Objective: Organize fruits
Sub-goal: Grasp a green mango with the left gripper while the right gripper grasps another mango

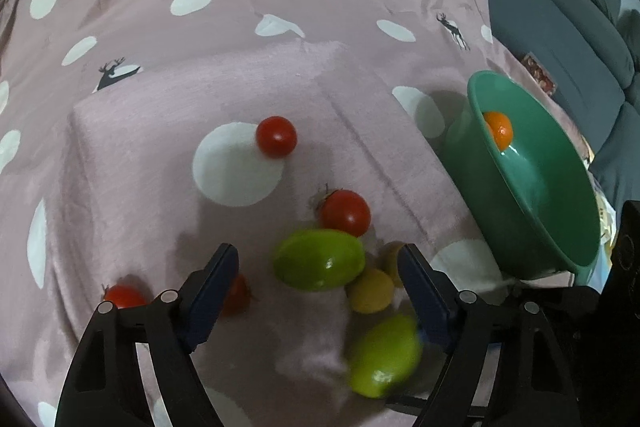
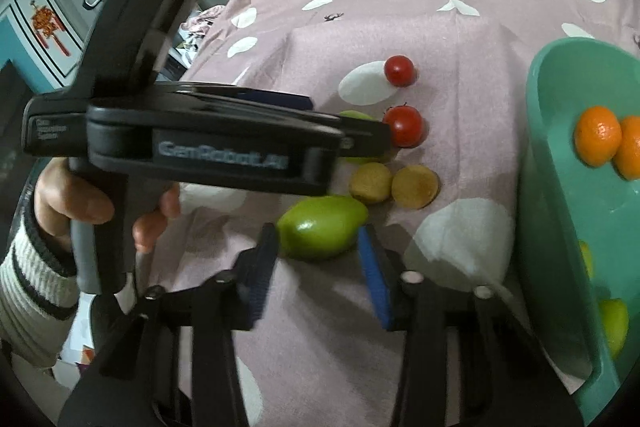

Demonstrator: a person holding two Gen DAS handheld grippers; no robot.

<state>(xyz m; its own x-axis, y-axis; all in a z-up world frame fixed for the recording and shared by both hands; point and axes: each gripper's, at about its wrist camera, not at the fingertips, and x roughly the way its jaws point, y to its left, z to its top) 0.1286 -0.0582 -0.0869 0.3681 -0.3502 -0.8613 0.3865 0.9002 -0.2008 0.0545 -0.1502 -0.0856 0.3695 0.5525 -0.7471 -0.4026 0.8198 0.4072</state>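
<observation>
On the pink cloth with white polka dots (image 1: 168, 39) the fruit lay scattered beside a green plastic bowl (image 1: 560, 223), which stood at the cloth's right-hand side. Two round orange tangerines (image 2: 598, 135) rested inside it, with something yellow-green lower down that I could not make out clearly.

The left gripper (image 1: 318, 277) hung over the pile with its blue-padded jaws apart, well wider than the smooth green oval fruit (image 1: 319, 259) lying between them; the pads did not touch it. A second green oval fruit (image 2: 322, 227) lay nearer the camera, and the right gripper (image 2: 316, 267) had its blue pads either side of that one, close against its ends, though I could not tell whether they were actually pressing on it.

Two small tan-yellow round fruits (image 2: 394, 183) sat side by side between the green ones and the bowl. Two glossy red tomatoes (image 1: 346, 212) lay farther out, one (image 1: 277, 136) at the edge of a white dot, and two more red ones (image 1: 124, 295) by the left gripper's left finger. A hand (image 2: 80, 203) in a striped knit sleeve (image 2: 32, 287) held the left gripper's handle.
</observation>
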